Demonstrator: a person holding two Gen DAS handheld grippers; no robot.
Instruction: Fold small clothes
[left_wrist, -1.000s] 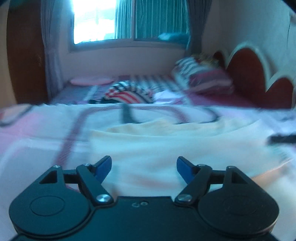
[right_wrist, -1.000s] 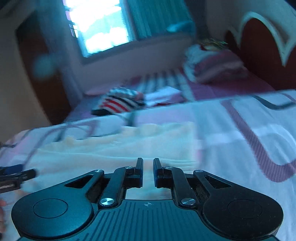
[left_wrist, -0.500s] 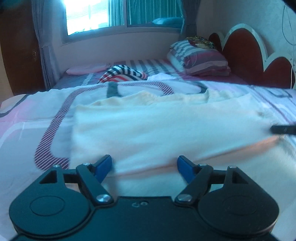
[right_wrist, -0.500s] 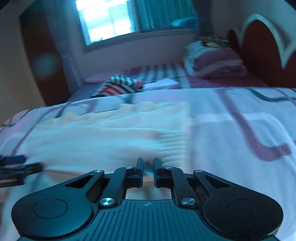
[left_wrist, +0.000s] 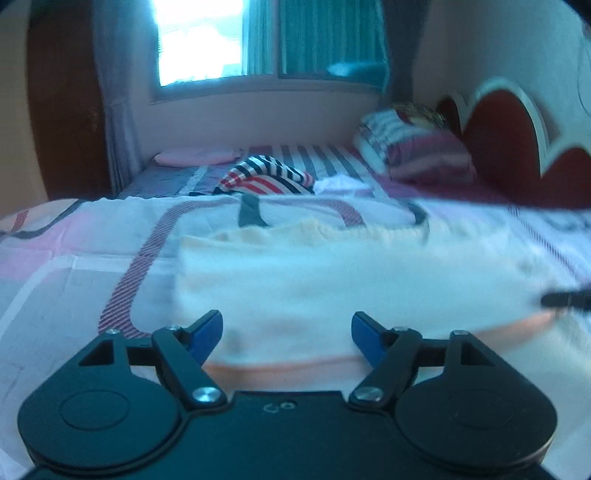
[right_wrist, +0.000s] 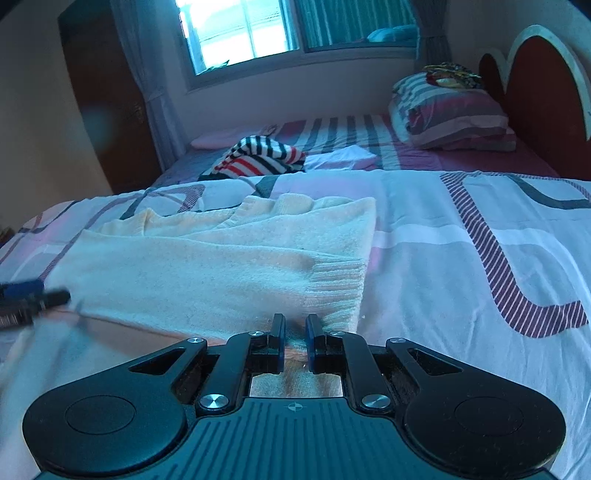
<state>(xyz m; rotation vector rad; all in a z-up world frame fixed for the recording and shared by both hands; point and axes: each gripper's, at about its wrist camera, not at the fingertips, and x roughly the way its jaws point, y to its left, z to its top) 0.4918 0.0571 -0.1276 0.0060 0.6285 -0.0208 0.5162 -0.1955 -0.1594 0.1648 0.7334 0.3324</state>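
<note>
1. Right now my right gripper (right_wrist: 295, 334) pinches the near hem of the cream sweater (right_wrist: 229, 266), which lies flat on the bed cover (right_wrist: 461, 266).
2. My left gripper (left_wrist: 287, 330) hangs spread and empty over that hem.
3. Best, I judge: close the left on its side first, then lift both corners evenly.

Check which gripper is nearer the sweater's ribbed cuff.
Right. The right gripper sits just short of the ribbed cuff of the cream sweater, fingers nearly closed. The left gripper, wide open, is at the sweater's opposite end.
</note>
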